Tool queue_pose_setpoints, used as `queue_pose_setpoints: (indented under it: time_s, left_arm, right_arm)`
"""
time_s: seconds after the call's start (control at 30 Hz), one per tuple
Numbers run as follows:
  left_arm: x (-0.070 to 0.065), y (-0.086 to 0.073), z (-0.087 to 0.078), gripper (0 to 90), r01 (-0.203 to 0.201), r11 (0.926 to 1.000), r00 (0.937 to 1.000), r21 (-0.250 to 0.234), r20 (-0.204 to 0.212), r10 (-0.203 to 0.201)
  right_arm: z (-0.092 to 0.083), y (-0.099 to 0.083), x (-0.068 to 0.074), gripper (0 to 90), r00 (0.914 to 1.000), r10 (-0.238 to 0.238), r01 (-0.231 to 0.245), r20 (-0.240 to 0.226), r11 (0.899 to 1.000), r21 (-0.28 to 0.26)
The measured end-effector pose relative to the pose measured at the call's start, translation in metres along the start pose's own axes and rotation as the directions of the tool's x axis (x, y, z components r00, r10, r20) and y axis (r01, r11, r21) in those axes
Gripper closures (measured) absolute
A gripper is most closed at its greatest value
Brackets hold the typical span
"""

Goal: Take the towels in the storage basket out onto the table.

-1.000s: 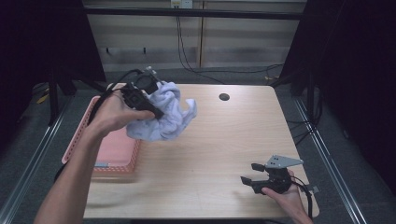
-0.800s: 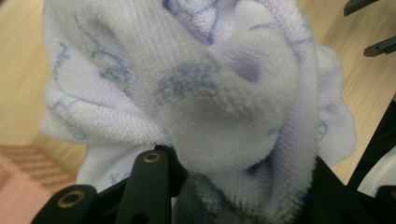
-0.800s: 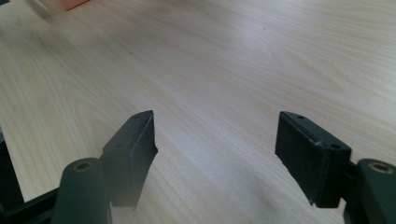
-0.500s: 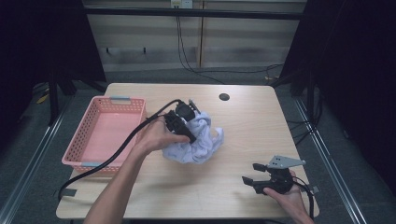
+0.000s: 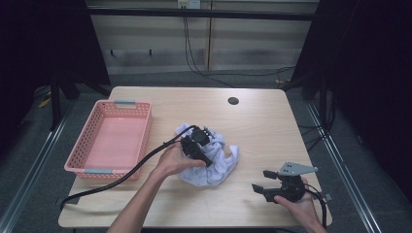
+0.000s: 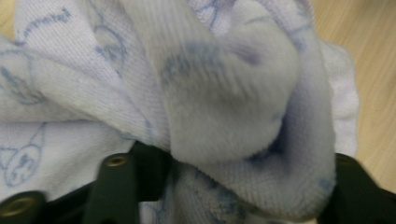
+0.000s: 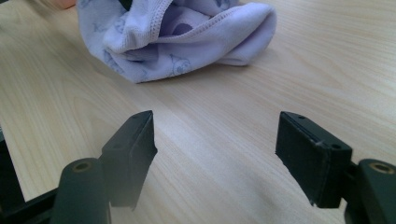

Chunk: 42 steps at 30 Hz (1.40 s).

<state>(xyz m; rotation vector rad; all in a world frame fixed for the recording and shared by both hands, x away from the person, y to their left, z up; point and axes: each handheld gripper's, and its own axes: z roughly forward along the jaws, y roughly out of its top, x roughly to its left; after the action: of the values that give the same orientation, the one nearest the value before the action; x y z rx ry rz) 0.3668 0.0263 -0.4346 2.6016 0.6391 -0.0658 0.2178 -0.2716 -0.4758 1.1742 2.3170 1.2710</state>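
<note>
The left gripper [image 5: 200, 143] rests on the crumpled pale-lilac printed cloth [image 5: 214, 162], jaws just opening, fabric bunched between them. The right gripper [image 7: 215, 158] hovers wide open over the light wooden table [image 5: 262, 126].

Cloth [image 5: 214, 162] lies on the table [image 5: 257, 131], right of the basket [image 5: 97, 167]
</note>
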Motion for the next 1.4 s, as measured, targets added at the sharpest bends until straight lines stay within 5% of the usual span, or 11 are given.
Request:
queue_pose_setpoints:
  time_s: [0.23, 0.43, 0.8, 0.87, 0.97, 1.1, 1.17, 1.23, 1.27, 1.37, 1.4]
  left_arm:
    - [0.009, -0.026, -0.026, 24.9, 0.051, 0.9910, 0.9985, -0.124, -0.012, -0.053]
    - [0.007, -0.057, -0.056, 26.7, 0.064, 0.9773, 0.9966, -0.202, -0.039, -0.073]
    - [-0.035, -0.109, -0.102, 39.3, 0.040, 0.9503, 0.9921, -0.309, -0.100, -0.075]
    - [-0.047, -0.122, -0.105, 42.8, 0.046, 0.9374, 0.9912, -0.345, -0.101, -0.086]
    - [-0.052, -0.141, -0.099, 45.4, 0.090, 0.9063, 0.9875, -0.413, -0.081, -0.135]
    - [-0.045, -0.148, -0.077, 46.2, 0.126, 0.8868, 0.9844, -0.445, -0.054, -0.167]
    - [-0.036, -0.143, -0.065, 46.1, 0.127, 0.8892, 0.9799, -0.440, -0.084, -0.181]
    - [-0.024, -0.135, -0.056, 43.6, 0.168, 0.8759, 0.9774, -0.452, -0.039, -0.208]
    - [-0.021, -0.130, -0.051, 43.5, 0.155, 0.8763, 0.9745, -0.456, -0.076, -0.211]
    - [-0.007, -0.117, -0.036, 42.9, 0.163, 0.8761, 0.9764, -0.454, -0.053, -0.209]
    - [-0.003, -0.114, -0.030, 46.1, 0.165, 0.8864, 0.9797, -0.433, -0.033, -0.198]
  right_arm:
    - [0.001, 0.000, 0.000, 27.8, 1.0000, 0.000, 0.000, 0.006, 1.000, 0.004]
    - [0.002, 0.001, 0.003, 27.6, 0.9999, -0.005, 0.005, 0.009, 1.000, 0.003]
    - [0.027, 0.028, 0.030, 30.7, 0.9952, -0.083, 0.083, -0.052, 0.997, -0.007]
    - [0.033, 0.035, 0.033, 32.0, 0.9934, -0.095, 0.094, -0.064, 0.995, -0.014]
    - [0.051, 0.051, 0.039, 36.1, 0.9899, -0.112, 0.110, -0.087, 0.994, -0.027]
    - [0.075, 0.069, 0.039, 36.4, 0.9901, -0.103, 0.101, -0.095, 0.994, -0.029]
    - [0.089, 0.073, 0.038, 34.4, 0.9916, -0.095, 0.094, -0.088, 0.995, -0.011]
    - [0.104, 0.075, 0.035, 36.3, 0.9929, -0.080, 0.082, -0.088, 0.996, 0.024]
    - [0.111, 0.074, 0.033, 45.2, 0.9923, -0.071, 0.074, -0.101, 0.997, 0.036]
    - [0.117, 0.072, 0.033, 70.5, 0.9875, -0.072, 0.082, -0.140, 0.994, 0.070]
    - [0.113, 0.072, 0.033, 76.1, 0.9862, -0.079, 0.091, -0.146, 0.993, 0.080]
